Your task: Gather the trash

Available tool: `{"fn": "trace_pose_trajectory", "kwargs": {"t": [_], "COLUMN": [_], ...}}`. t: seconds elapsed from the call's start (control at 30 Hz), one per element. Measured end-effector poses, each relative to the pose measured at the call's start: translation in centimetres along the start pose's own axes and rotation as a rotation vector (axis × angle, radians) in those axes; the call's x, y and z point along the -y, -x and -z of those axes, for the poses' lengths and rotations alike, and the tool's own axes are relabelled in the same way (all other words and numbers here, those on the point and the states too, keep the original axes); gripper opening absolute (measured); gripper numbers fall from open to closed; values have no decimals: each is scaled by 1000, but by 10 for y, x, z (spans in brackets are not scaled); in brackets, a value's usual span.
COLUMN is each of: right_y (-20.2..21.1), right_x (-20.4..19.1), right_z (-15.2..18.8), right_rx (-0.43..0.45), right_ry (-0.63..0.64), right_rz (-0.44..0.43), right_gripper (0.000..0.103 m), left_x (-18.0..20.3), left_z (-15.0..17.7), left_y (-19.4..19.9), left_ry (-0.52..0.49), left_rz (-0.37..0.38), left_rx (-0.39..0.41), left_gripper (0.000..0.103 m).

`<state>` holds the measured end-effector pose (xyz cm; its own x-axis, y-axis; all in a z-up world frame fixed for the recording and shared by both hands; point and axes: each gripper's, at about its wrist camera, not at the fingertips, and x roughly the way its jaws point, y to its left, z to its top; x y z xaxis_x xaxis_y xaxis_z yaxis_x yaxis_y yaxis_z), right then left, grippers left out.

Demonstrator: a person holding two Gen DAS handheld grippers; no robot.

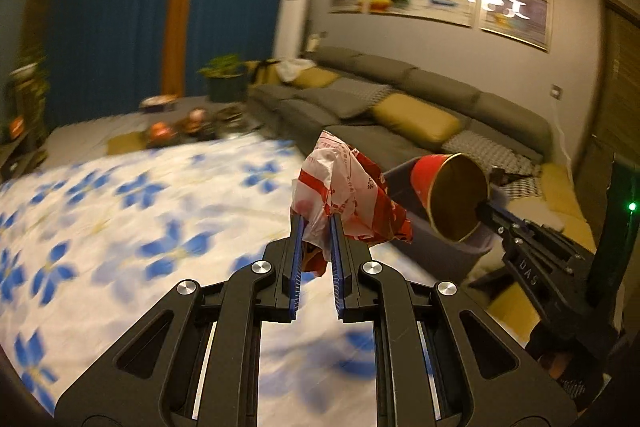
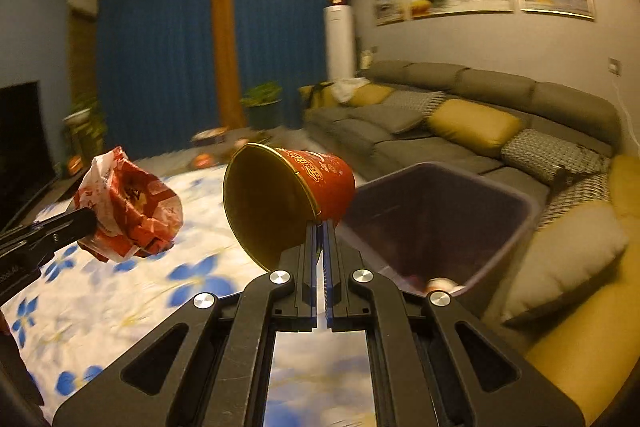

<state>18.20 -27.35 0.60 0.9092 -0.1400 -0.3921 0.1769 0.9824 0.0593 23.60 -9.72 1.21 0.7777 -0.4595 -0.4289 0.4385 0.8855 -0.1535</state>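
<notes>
My left gripper (image 1: 317, 219) is shut on a crumpled red and white wrapper (image 1: 348, 195), held in the air over the flowered cloth. In the right wrist view the same wrapper (image 2: 128, 207) hangs at the left on the left gripper (image 2: 90, 217). My right gripper (image 2: 320, 223) is shut on the rim of a red paper cup (image 2: 296, 191), tipped on its side with its gold inside facing the camera. That cup (image 1: 452, 195) and the right gripper (image 1: 482, 207) show at the right of the left wrist view. A dark bin (image 2: 480, 195) stands open just beyond the cup, with some trash at its bottom.
A white cloth with blue flowers (image 1: 120, 219) covers the table below both grippers. A long grey sofa (image 2: 460, 107) with yellow and patterned cushions runs along the right wall. Blurred items (image 1: 180, 127) sit at the table's far end, with a potted plant (image 1: 224, 79) behind.
</notes>
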Motion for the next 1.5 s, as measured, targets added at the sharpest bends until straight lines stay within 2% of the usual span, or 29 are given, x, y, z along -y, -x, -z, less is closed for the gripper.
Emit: {"fn": "trace_pose_trajectory", "kwargs": {"t": [0.2, 0.27, 0.43, 0.63, 0.67, 0.77, 0.8, 0.83, 0.9, 0.93, 0.97, 1.03, 1.1, 1.17, 1.27, 1.33, 1.37, 1.4, 1.47, 1.5], "right_y": [-17, -23, -32, -49, -52, -60, -61, -63, -67, -70, -72, -74, -70, -63, -47, -34, -30, -24, -11, -5], "right_x": [55, 69, 88, 103, 105, 112, 109, 109, 110, 113, 113, 113, 110, 103, 89, 77, 72, 66, 53, 47], "right_z": [-13, -16, -15, -13, -12, -11, -10, -9, -8, -10, -10, -11, -11, -11, -8, -4, -3, -1, 4, 8], "right_rx": [12, 8, 6, -14, -21, -36, -37, -41, -50, -52, -56, -58, -51, -44, -22, -15, -12, -11, -1, 9], "right_ry": [-84, -106, -122, -147, -159, -168, -170, -168, -162, -162, -163, -162, -152, -135, -92, -55, -42, -24, 9, 21], "right_rz": [95, 110, 146, 151, 143, 133, 128, 125, 129, 128, 126, 127, 127, 128, 132, 144, 149, 151, 161, 159], "right_gripper": [4, 4, 4, 4, 4, 4, 4, 5, 6, 11, 23, 35, 39, 62, 80, 88, 89, 90, 98, 98], "left_x": [65, 83, 102, 114, 114, 113, 110, 108, 100, 94, 87, 76, 68, 63, 56, 56, 54, 50, 44, 40], "left_z": [-24, -25, -21, -11, -11, -4, -2, -1, 0, 1, 1, 2, 4, 7, 14, 17, 21, 23, 29, 34], "left_y": [-64, -90, -140, -175, -177, -181, -181, -182, -180, -178, -176, -164, -147, -128, -92, -71, -56, -46, -25, -14], "left_ry": [-64, -87, -84, -75, -75, -93, -92, -86, -61, -48, -36, -22, -21, -25, -26, -30, -34, -37, -39, -36], "left_rz": [135, 149, 174, 221, 230, 240, 239, 235, 217, 203, 187, 154, 111, 75, 3, -40, -75, -93, -126, -149], "left_rx": [-23, -47, -116, -177, -183, -189, -186, -186, -190, -192, -188, -163, -135, -105, -57, -24, -2, 8, 23, 21], "left_gripper": [12, 12, 12, 14, 17, 32, 44, 51, 55, 58, 60, 69, 76, 82, 89, 96, 97, 97, 97, 97]}}
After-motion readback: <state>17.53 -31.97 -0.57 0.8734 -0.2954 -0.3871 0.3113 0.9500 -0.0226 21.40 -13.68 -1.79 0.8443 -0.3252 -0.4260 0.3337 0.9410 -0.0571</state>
